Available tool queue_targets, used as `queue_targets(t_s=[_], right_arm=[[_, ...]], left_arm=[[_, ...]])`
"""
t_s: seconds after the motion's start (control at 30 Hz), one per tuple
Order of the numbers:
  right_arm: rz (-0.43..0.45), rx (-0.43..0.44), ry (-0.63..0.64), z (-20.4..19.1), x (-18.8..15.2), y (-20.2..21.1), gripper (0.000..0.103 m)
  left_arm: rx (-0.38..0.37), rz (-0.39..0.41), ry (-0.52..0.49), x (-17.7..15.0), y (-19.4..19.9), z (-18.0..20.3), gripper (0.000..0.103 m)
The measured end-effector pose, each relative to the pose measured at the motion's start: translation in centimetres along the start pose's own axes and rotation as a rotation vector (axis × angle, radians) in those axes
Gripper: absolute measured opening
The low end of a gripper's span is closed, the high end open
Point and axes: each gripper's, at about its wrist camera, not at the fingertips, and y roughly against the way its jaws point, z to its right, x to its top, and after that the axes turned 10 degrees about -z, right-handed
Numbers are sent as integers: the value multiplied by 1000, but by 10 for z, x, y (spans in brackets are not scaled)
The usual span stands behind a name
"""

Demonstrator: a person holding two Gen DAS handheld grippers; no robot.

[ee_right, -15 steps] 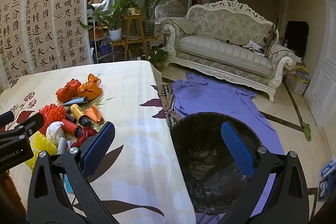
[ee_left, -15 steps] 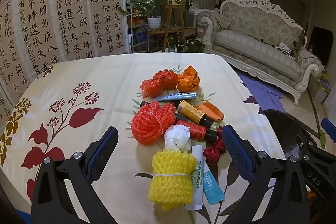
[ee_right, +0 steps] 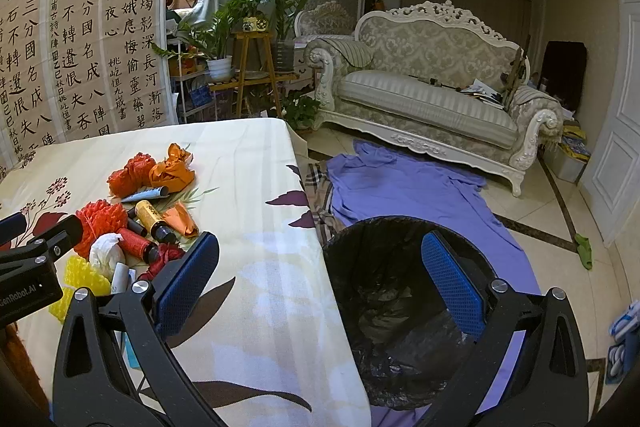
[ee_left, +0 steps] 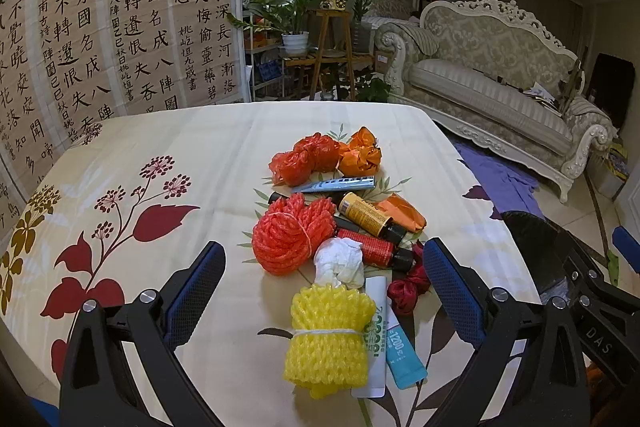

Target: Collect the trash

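On the floral tablecloth [ee_left: 168,147] sits the trash pile, mid-table, toward the edge nearest the bin. Nearest the left gripper [ee_left: 324,281]: yellow foam net bundle [ee_left: 326,339] tied with string, touching a white tube [ee_left: 374,343] and a teal tube [ee_left: 404,355] lying side by side. Just behind it a crumpled white tissue [ee_left: 340,263], then an orange-red foam net ball [ee_left: 292,233]. Beside those, a red bottle [ee_left: 370,251] with dark cap and a yellow bottle [ee_left: 366,213] with dark cap, both lying on their sides. Dark red wad [ee_left: 408,287] right of the tissue. Orange wrapper [ee_left: 402,213] behind the yellow bottle. Farther back: a blue-grey tube [ee_left: 344,183], red plastic bag wad [ee_left: 306,159], orange bag wad [ee_left: 360,153], touching each other.

Left gripper jaws spread wide, nothing between the pads, hovering over the near end of the pile, tilted down; the yellow bundle lies between the fingers in view but untouched.

Right gripper [ee_right: 320,285] jaws also spread wide, empty, hanging over the table's edge and the black-lined trash bin [ee_right: 400,327] on the floor just beside the table. Bin holds only the crumpled liner as far as visible.

Purple cloth [ee_right: 400,187] spread on the floor behind the bin, ornate sofa [ee_right: 432,95] beyond, calligraphy scrolls [ee_left: 120,27] on the wall left, potted plants [ee_left: 296,19] on a stand at back.
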Motion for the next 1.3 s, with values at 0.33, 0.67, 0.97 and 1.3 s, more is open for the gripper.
queue_targets(t_s=[0.33, 0.67, 0.97, 1.3], right_arm=[[2, 0, -1, -1, -1, 0, 99], [2, -1, -3, 0, 1, 2, 99], [5, -2, -6, 0, -1, 1, 99], [2, -2, -12, 6, 1, 7, 99]], left_arm=[[-1, 10, 0, -5, 4, -2, 96], [2, 10, -1, -7, 4, 0, 96], [-2, 12, -3, -10, 3, -2, 96], [-8, 11, -4, -11, -2, 8, 96]])
